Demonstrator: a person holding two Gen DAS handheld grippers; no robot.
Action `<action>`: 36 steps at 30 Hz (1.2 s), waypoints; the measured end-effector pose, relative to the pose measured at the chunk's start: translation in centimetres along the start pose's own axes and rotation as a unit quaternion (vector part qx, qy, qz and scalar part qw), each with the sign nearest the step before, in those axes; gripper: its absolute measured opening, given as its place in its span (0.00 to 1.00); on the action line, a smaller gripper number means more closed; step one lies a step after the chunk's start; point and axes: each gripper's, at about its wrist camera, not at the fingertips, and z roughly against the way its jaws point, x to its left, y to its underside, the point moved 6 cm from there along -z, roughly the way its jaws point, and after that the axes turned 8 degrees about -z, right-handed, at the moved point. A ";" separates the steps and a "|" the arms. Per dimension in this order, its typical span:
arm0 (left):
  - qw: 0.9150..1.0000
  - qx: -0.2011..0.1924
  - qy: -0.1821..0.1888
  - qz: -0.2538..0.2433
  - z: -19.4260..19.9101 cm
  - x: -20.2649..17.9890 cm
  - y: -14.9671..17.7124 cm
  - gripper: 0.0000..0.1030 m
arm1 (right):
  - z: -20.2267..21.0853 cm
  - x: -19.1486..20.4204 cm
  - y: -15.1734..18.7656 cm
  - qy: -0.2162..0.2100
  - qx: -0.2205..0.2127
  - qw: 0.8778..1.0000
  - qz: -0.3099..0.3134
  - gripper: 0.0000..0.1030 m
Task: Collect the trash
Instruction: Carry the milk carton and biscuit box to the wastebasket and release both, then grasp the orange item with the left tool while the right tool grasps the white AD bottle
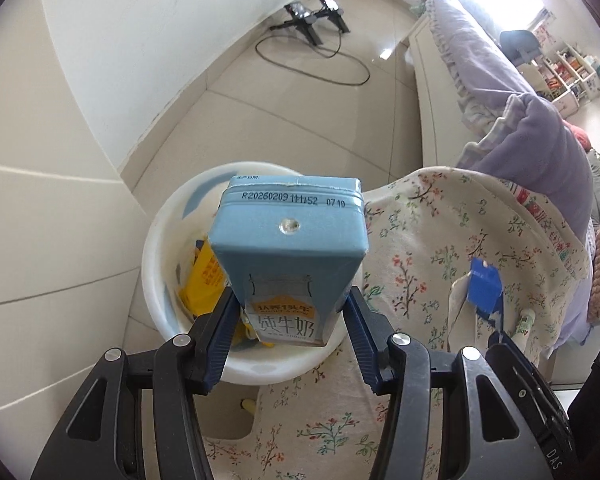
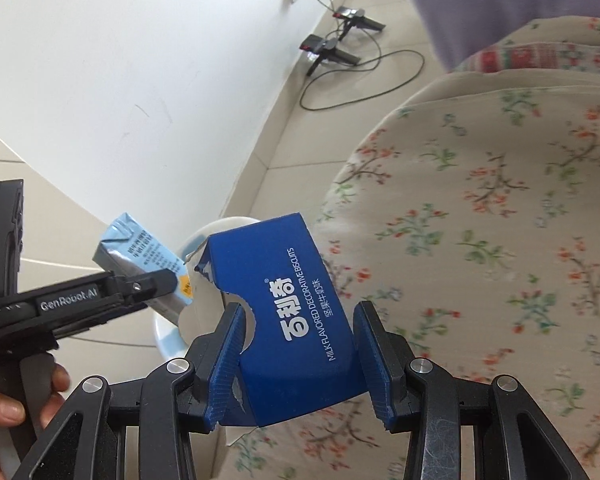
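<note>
the left claw [image 1: 288,322] is squeezing a light blue milk carton [image 1: 288,248] in the middle of the left wrist view. the carton is a smooth paper box with square corners. its flat top faces the camera, with a small round foil hole and a printed row of numbers near the far edge. the ribbed blue pads [image 1: 220,340] press on both lower sides of the carton. the carton hangs right over a round white plastic bin [image 1: 156,256] that sits on the pale tiled floor [image 1: 260,120]. inside the bin, on its left side, lies a crinkly yellow wrapper [image 1: 202,280].

the right claw [image 2: 298,354] is holding a dark blue biscuit box [image 2: 300,312] in the lower middle of the right wrist view. the box is thin cardboard with white letters, and its upper left end is torn open with ragged edges. the ribbed pads [image 2: 226,364] grip both long sides. in the left wrist view the same box shows small at the right.

in the right wrist view the milk carton sits at the middle left, tilted, with the black left claw clamped on it, and the white bin's rim peeks out behind the biscuit box. a person's hand [image 2: 4,408] grips the handle at the lower left.

a soft cloth with little red and green flowers [image 2: 500,240] fills the right side. a fluffy purple blanket [image 1: 540,148] lies on the bed at the upper right. black stands with a looping cable [image 1: 316,24] rest on the floor by the white wall.
</note>
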 end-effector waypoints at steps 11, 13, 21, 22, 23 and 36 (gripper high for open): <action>0.998 -0.033 0.022 0.053 3.1 2.3 -0.4 0.64 | -3.0 2.5 -0.2 -0.008 0.006 1.000 0.003 0.48; 0.997 -0.041 0.025 0.062 3.8 2.6 -0.4 0.64 | -3.8 3.4 -0.1 -0.011 0.008 1.000 0.007 0.48; 0.995 -0.057 0.027 0.082 4.9 3.5 -0.4 0.64 | -7.4 6.0 0.5 -0.030 0.025 0.999 -0.005 0.49; 0.994 -0.057 0.027 0.084 4.9 3.6 -0.3 0.64 | -7.7 6.2 0.6 -0.031 0.026 0.999 -0.003 0.49; 0.994 -0.056 0.028 0.086 4.9 3.6 -0.3 0.64 | -8.1 6.5 0.6 -0.030 0.024 0.999 0.001 0.49; 0.995 -0.056 0.047 0.071 5.0 0.4 -0.2 0.64 | -5.9 4.2 0.1 -0.015 0.013 1.000 -0.010 0.49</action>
